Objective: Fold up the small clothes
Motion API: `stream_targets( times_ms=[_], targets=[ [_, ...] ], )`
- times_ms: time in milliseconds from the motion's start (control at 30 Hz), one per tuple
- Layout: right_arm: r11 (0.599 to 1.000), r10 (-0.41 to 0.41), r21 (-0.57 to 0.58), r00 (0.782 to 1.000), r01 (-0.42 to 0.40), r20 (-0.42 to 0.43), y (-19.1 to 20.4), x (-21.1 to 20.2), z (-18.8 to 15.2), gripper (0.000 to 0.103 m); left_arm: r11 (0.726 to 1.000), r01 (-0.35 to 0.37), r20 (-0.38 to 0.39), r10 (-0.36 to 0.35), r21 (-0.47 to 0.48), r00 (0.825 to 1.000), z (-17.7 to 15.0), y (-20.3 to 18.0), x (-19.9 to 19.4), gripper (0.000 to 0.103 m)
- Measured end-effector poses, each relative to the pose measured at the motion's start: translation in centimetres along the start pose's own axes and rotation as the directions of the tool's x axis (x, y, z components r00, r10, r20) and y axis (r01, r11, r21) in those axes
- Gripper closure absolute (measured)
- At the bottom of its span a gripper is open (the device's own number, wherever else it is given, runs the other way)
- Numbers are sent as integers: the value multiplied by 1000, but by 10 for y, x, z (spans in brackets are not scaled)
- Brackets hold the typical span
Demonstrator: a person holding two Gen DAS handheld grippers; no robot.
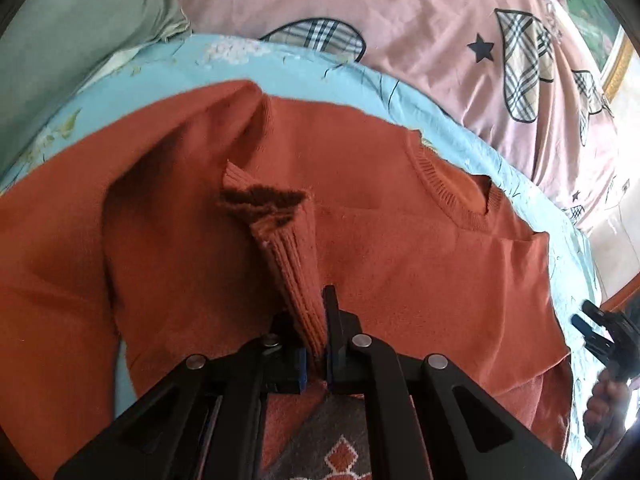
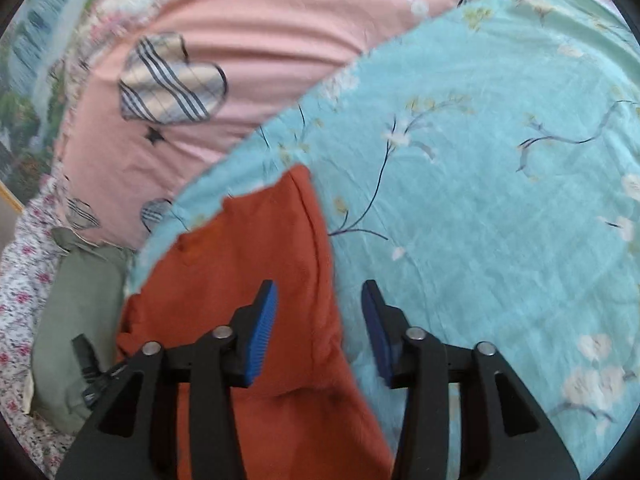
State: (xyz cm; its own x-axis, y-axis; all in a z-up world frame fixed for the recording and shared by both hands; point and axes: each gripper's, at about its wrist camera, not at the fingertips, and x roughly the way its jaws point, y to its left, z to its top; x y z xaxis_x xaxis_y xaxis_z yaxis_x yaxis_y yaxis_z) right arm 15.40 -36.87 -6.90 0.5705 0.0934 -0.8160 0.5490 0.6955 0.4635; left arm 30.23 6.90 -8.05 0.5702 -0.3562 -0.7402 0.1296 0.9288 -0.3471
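Observation:
A rust-orange knit sweater (image 1: 400, 248) lies spread on the light blue floral bedsheet (image 1: 304, 72), with its round neckline (image 1: 460, 200) to the right. My left gripper (image 1: 318, 312) is shut on the sweater's ribbed sleeve cuff (image 1: 288, 256) and holds it lifted over the sweater's body. In the right wrist view, my right gripper (image 2: 320, 300) is open and empty, low over the sweater's right edge (image 2: 260, 264) where it meets the bedsheet (image 2: 480, 200). The right gripper also shows in the left wrist view (image 1: 596, 328) at the far right.
A pink quilt with plaid patches (image 1: 420, 32) is bunched along the far side of the bed. A grey-green pillow (image 1: 80, 32) lies at the far left, also in the right wrist view (image 2: 80, 312). A patterned grey part of the sweater (image 1: 328, 440) shows under the left gripper.

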Motion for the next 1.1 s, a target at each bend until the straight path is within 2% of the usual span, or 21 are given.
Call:
stream_targets(
  times_ms=[67, 200, 233, 267, 300, 400, 433, 500, 567, 633, 733, 767, 800, 833, 867, 900, 967, 1000, 1033, 1067, 1100],
  targets=[
    [1000, -4, -25, 999, 3, -41, 5, 19, 2, 42, 1000, -3, -5, 2, -4, 1000, -1, -2, 3, 98],
    [997, -15, -71, 988, 5, -151, 15, 63, -4, 42, 1000, -22, -19, 22, 12, 1000, -5, -2, 5, 98],
    [997, -5, -82, 984, -10, -180, 17, 71, -7, 52, 1000, -24, -22, 24, 15, 999, -6, -3, 5, 98],
    [994, -10, -106, 979, -12, -202, 21, 78, -11, 70, 1000, -22, -26, 23, 16, 999, -5, -8, 8, 98],
    [992, -28, -127, 978, 2, -207, 22, 79, -12, 92, 1000, -18, -28, 19, 21, 999, -5, -11, 8, 98],
    [990, -44, -141, 994, 28, -105, 16, 50, 1, 94, 998, 37, -24, -35, 55, 999, -4, -31, 8, 98],
    [991, -41, -133, 995, 30, -87, 11, 43, 5, 94, 997, 30, -20, -28, 76, 999, -5, -39, 11, 98],
    [994, -36, -104, 993, 24, -110, -1, 46, 9, 94, 996, -5, -43, 9, 91, 999, -9, -47, 24, 98],
    [989, -84, -130, 985, 64, -153, -3, 59, 3, 93, 997, -7, -58, 12, 76, 998, -13, -45, 32, 96],
    [983, -124, -149, 983, 103, -139, -1, 58, 0, 91, 998, -1, -55, 4, 67, 998, -14, -41, 28, 94],
    [942, -276, -201, 961, 269, -4, 18, 30, -4, 81, 996, -10, -62, 15, 89, 998, -17, -39, 24, 93],
    [941, -267, -207, 963, 267, 29, 26, 20, -7, 81, 995, -15, -63, 21, 94, 998, -19, -39, 23, 93],
    [955, -208, -211, 978, 210, 32, 32, 12, -11, 81, 995, -23, -64, 29, 100, 998, -20, -40, 23, 93],
    [962, -143, -235, 990, 139, 0, 41, 14, -18, 81, 994, -30, -66, 37, 107, 997, -22, -41, 20, 93],
    [963, -104, -257, 993, 85, -59, 48, 23, -26, 79, 993, -36, -69, 44, 114, 997, -25, -41, 16, 93],
    [963, -96, -262, 989, 65, -110, 49, 34, -32, 78, 992, -42, -72, 51, 120, 996, -29, -38, 9, 93],
    [960, -176, -244, 972, 135, -154, 34, 53, -39, 78, 990, -45, -69, 54, 133, 996, -39, -28, -14, 89],
    [969, -159, -210, 977, 127, -144, 25, 51, -39, 88, 989, -57, -59, 65, 139, 996, -43, -20, -27, 89],
    [977, -148, -172, 980, 124, -135, 19, 45, -38, 90, 987, -79, -43, 86, 140, 995, -49, -8, -45, 85],
    [979, -159, -149, 980, 141, -120, 17, 37, -36, 90, 985, -106, -26, 111, 136, 994, -57, 0, -62, 80],
    [977, -164, -149, 982, 149, -93, 21, 25, -35, 85, 982, -131, -13, 134, 133, 991, -64, 7, -75, 67]
  ],
)
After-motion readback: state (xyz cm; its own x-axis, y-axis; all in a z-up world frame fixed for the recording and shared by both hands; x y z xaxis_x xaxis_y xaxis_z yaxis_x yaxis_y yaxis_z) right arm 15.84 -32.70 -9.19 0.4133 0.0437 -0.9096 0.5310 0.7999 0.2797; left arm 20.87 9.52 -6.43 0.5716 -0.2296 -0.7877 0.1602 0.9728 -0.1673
